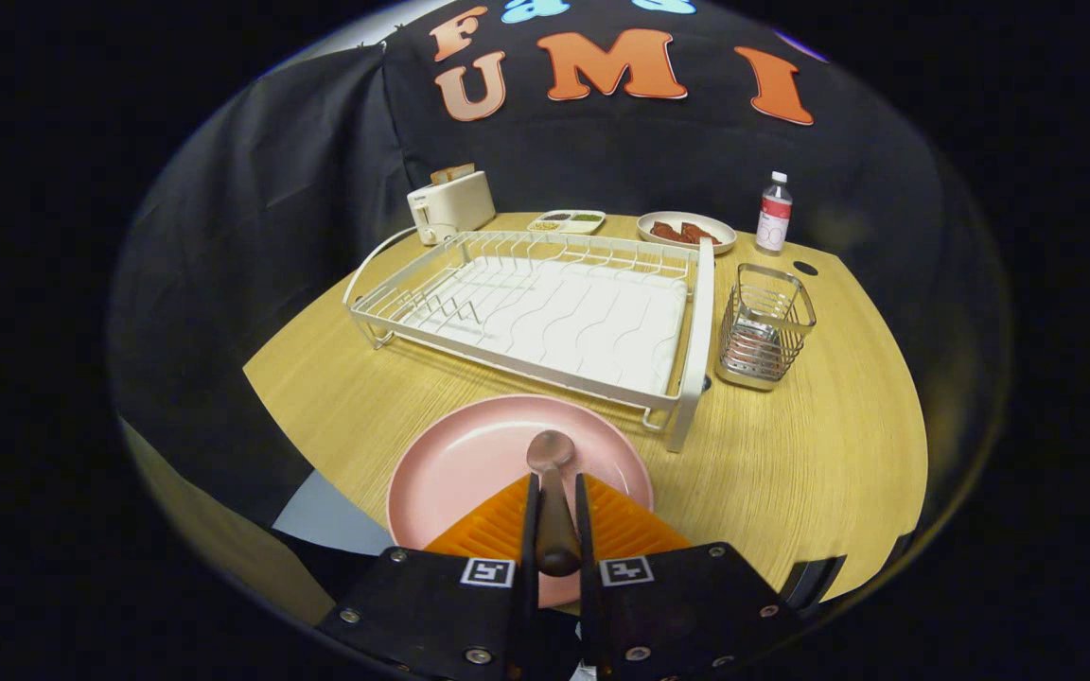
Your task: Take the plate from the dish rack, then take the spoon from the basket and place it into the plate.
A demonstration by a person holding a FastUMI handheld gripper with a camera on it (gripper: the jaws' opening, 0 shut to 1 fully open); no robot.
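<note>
Wooden table [819,454]; empty white dish rack [545,312] far centre, wire basket [764,326] just right of it. Pink plate [469,454] near, ahead of gripper [555,492]. Fingers clamped on spoon [553,492] handle, bowl over plate

The tongs [555,515] pinch the spoon [553,492] over the pink plate [469,463]. Just beyond stands the dish rack [545,317], with the basket [764,326] to its right. Bare table [819,454] lies open near right.
</note>
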